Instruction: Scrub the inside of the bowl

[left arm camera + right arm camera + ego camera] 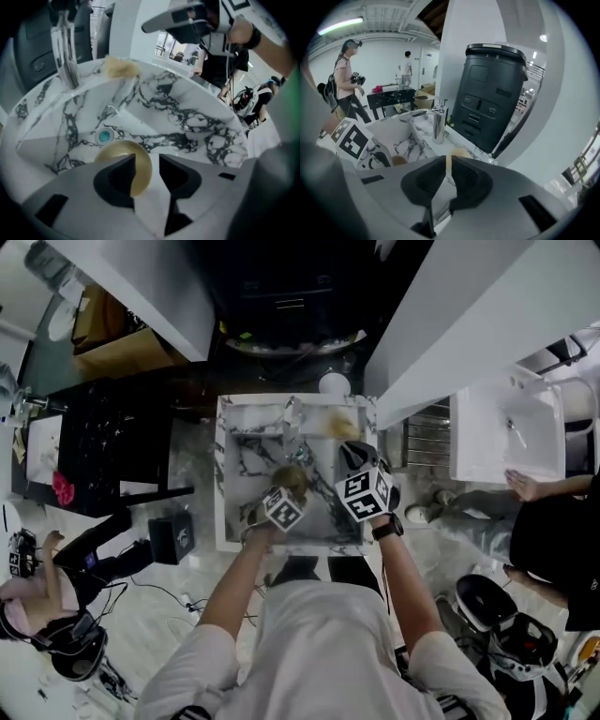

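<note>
Head view: person stands at 6 o'clock of the marble sink (223, 474), both arms reaching in.
Bowl: golden bowl (123, 151) lies on the sink floor, just beside the drain (104, 136), at its 5 o'clock in the left gripper view.
Left gripper (146, 159): jaws apart with nothing pinched and the bowl just beyond them, likely lined up to steady it.
Right gripper (448, 161): jaws together and empty, aimed toward the yellow sponge (458, 152) on the rim at 12 o'clock, near the faucet (439, 119).
Judgement: scrubbing not begun; the sponge needs fetching first.
</note>
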A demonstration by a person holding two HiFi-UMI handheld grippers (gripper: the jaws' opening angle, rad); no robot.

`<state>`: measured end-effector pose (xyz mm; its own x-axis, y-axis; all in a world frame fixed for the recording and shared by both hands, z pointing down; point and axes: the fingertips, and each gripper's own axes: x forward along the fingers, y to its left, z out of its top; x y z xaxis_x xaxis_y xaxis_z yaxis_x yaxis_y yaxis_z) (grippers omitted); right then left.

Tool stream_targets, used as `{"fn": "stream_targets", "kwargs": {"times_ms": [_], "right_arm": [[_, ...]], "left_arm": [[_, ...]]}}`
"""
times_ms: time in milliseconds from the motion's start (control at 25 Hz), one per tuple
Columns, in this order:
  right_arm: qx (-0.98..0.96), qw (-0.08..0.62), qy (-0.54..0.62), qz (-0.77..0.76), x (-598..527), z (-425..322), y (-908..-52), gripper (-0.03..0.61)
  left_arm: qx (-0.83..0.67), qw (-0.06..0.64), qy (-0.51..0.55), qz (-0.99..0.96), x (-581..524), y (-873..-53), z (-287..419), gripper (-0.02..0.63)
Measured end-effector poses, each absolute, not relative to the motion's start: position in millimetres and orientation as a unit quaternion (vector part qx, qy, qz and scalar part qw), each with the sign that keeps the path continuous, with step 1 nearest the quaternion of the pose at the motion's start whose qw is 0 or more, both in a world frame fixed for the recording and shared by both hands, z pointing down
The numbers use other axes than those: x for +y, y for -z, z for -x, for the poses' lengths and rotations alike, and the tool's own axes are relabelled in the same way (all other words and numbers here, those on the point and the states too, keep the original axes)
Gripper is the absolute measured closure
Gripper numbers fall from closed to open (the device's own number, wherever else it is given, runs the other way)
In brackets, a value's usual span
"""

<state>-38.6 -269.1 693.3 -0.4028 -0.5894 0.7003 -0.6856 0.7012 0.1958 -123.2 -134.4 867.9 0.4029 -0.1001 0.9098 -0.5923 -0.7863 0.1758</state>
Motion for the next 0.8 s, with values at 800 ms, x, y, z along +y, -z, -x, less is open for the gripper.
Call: {"fn": "stream_targets", "kwargs": {"times_ms": [800], "right_arm": [[-0.788,0.551,0.006,-0.276,-327,37,-784,0.476]], "left_arm": [[-0.228,0.240,-0.532,-0.779,-138,-910,130,0.576]]}}
